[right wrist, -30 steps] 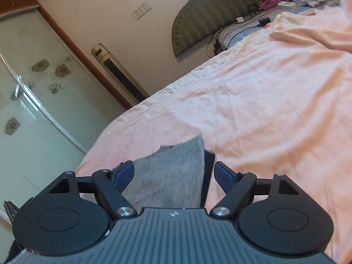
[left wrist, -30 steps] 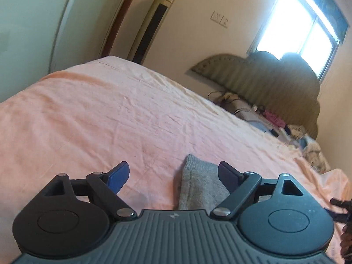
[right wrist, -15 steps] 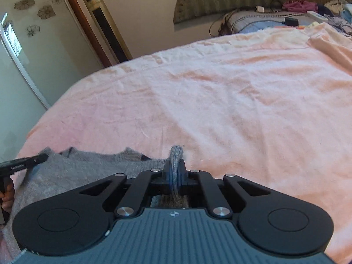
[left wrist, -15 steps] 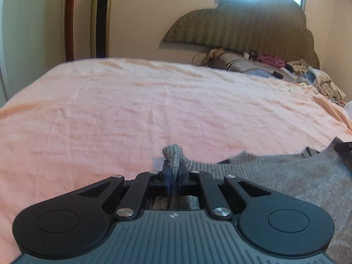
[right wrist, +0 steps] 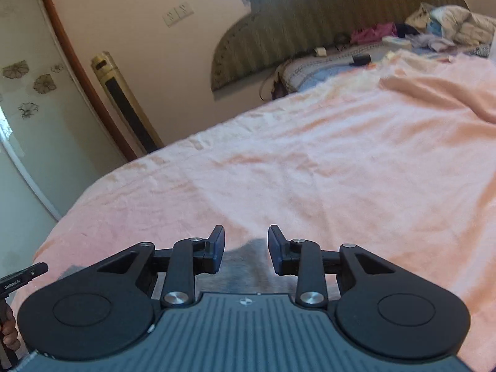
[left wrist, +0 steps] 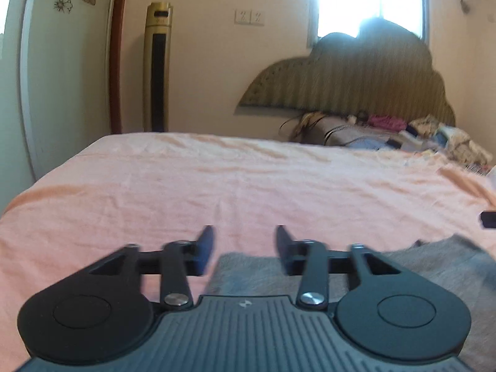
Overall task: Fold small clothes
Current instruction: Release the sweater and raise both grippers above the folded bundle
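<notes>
A grey knit garment (left wrist: pixel 403 266) lies flat on the pink bedsheet (left wrist: pixel 248 179). In the left wrist view its edge sits just below and behind my open left gripper (left wrist: pixel 245 238) and spreads to the right. In the right wrist view the garment (right wrist: pixel 248 266) shows as a small grey patch under my open right gripper (right wrist: pixel 246 238). Neither gripper holds cloth. Most of the garment is hidden by the gripper bodies.
The pink sheet (right wrist: pixel 310 170) stretches ahead to a padded headboard (left wrist: pixel 356 77). A heap of clothes and pillows (right wrist: pixel 434 31) lies at the bed's head. A tall tower fan (left wrist: pixel 156 68) and a wardrobe door (right wrist: pixel 31 108) stand left. The bed edge drops off left.
Both grippers were shut on the grey garment's edge half a second ago. Both have opened and let it go, and the cloth now lies on the sheet.
</notes>
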Available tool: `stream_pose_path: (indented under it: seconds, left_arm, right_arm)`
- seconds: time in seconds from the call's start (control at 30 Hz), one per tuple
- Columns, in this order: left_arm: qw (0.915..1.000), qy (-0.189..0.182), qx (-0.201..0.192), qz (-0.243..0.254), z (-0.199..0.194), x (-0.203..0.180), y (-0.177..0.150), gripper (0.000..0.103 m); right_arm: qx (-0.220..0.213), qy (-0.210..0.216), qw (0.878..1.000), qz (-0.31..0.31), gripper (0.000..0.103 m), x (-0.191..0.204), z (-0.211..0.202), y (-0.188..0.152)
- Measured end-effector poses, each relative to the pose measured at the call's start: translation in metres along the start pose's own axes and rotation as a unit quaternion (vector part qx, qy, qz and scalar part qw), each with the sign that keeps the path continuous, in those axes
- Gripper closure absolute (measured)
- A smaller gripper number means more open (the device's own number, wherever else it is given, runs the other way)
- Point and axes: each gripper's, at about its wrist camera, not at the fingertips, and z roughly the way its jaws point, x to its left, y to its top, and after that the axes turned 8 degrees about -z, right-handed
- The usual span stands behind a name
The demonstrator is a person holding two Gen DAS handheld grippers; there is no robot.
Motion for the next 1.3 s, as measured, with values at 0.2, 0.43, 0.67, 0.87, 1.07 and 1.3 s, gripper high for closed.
stream_pose_path:
  seconds: [0.2,0.43,0.67,0.87,1.07,1.3]
  left_arm:
    - [0.989,0.033,0.105,0.099,0.055,-0.067,-0.04,0.001]
    - [0.9883,0.041,0.133,0.062,0.066,-0.023,-0.038,0.0]
    - [0.993,0.01,0.096,0.069,-0.006,-0.065,-0.054,0.002]
    - [0.9887,-0.029,0.123,0.081,-0.008,-0.058,-0.079,0.0]
    - [0.9889,0.004,0.12,0.087,-0.014,-0.058,-0.079,0.0]
    - [0.9829,-0.024,0.14,0.117,-0.06,-0.072,-0.11,0.0]
  right_arm:
    - [0.087,-0.067,0.98,-0.168,0.037,0.079,0.072,-0.035]
    - [0.051,-0.081,0.992,-0.086,0.036,0.018,0.05,-0.029]
    - [0.056,-0.042,0.989,-0.133,0.009,0.083,0.01,-0.049]
    - [0.075,-0.053,0.972,-0.214,0.002,0.093,0.014,-0.082]
    - [0.065,-0.08,0.973,-0.207,0.002,0.083,0.002,-0.078]
    - [0.093,-0.046,0.962,-0.252,0.0,0.125,-0.026,-0.116]
